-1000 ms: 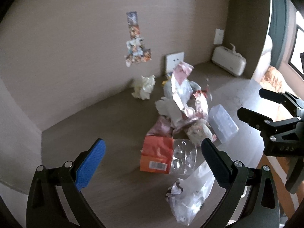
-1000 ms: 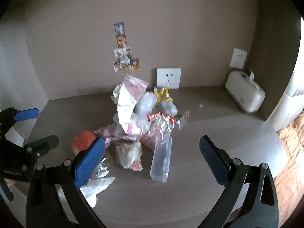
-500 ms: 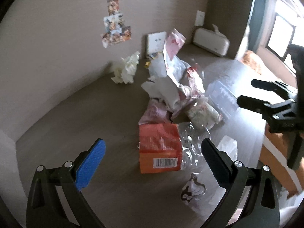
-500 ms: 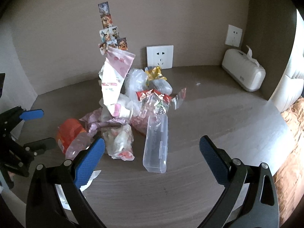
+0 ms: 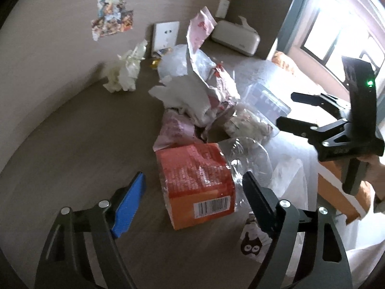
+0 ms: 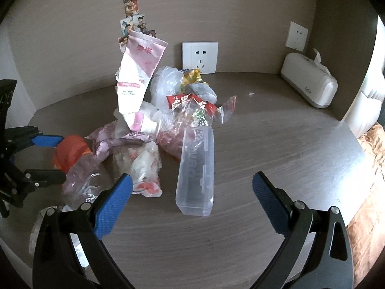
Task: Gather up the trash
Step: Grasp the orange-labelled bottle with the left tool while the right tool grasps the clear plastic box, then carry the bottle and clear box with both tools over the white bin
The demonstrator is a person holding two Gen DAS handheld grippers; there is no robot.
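Nothing is collected yet — the whole heap of trash point(image 6: 163, 125) lies on the worktop point(image 6: 276, 144), and we have both claws over it, each wide open and empty: the left claw point(image 5: 192, 192) straddles the orange-labelled bottle point(image 5: 197, 183), pads clear of it, while the right claw point(image 6: 192, 187) frames the clear plastic case point(image 6: 196, 168). Against the frames of 1 second ago, both claws have come lower and closer to the heap, their jaws have just been closing slightly, and the left view has swung — the bottle now sits between its pads.
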